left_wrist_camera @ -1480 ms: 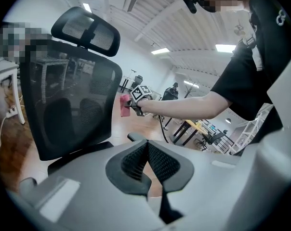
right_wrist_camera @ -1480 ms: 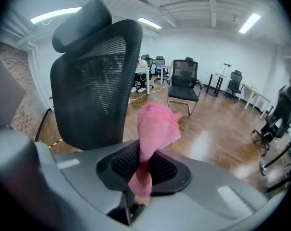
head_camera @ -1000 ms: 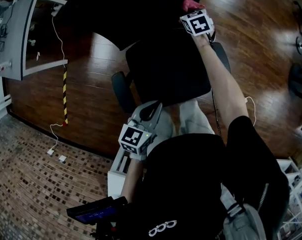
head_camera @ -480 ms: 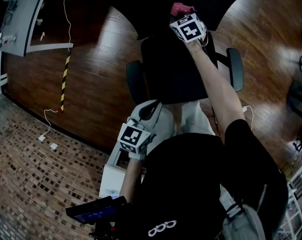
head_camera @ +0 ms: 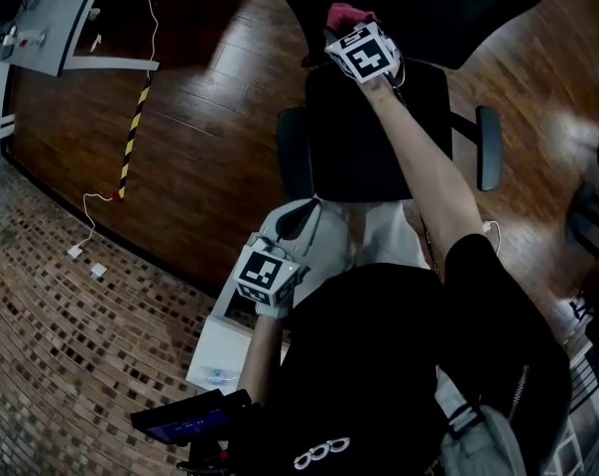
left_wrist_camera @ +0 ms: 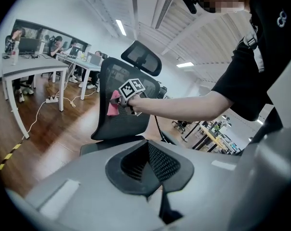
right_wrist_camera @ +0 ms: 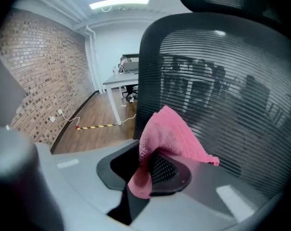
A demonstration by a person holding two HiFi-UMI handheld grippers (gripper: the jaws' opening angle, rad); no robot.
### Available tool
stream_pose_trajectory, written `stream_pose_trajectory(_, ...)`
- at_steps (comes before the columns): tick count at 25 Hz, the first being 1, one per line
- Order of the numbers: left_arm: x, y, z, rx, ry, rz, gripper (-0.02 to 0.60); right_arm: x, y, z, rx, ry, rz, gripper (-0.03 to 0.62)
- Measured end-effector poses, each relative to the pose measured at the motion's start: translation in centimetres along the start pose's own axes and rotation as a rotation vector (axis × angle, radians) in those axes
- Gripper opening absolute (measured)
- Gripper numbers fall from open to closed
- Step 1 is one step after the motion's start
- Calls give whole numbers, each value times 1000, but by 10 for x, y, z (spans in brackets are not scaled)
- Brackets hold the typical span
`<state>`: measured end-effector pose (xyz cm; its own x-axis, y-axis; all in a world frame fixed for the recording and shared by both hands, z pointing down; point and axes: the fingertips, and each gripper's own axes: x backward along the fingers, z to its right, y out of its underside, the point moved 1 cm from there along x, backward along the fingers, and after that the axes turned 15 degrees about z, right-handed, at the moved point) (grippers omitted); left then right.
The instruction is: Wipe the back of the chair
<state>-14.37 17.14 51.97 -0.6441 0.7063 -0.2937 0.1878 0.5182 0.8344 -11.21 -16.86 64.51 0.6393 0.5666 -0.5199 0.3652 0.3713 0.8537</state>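
Dark wood flooring (head_camera: pixel 210 157) surrounds a mesh office chair (right_wrist_camera: pixel 222 105). The right gripper (right_wrist_camera: pixel 148 172) clamps a pink cloth (right_wrist_camera: pixel 167 134) at its backrest. The left gripper (left_wrist_camera: pixel 152 177) is closed and empty.

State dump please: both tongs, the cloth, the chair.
right tongs: shut on pink cloth
left tongs: shut, empty, held low
chair: upright, mesh back facing the right tongs
pink cloth: bunched, raised at the mesh; contact unclear

Head view dim; gripper views bright under ceiling lights (right_wrist_camera: pixel 119 3) (fisheye-warped edges).
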Motion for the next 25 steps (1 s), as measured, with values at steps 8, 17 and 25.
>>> stream_pose_trajectory(8,25,5,-19,19,-42,5,-11,-38,-14,-62,40,-132,29,49)
stream_pose_trajectory(17,25,13,-19,26,-24,-26,-11,-59,8,-127,130,-335,2,49)
stream_pose_trajectory(25,18,31,-6,28,11,-79,-11,-42,48,-66,4,-173,-6,49)
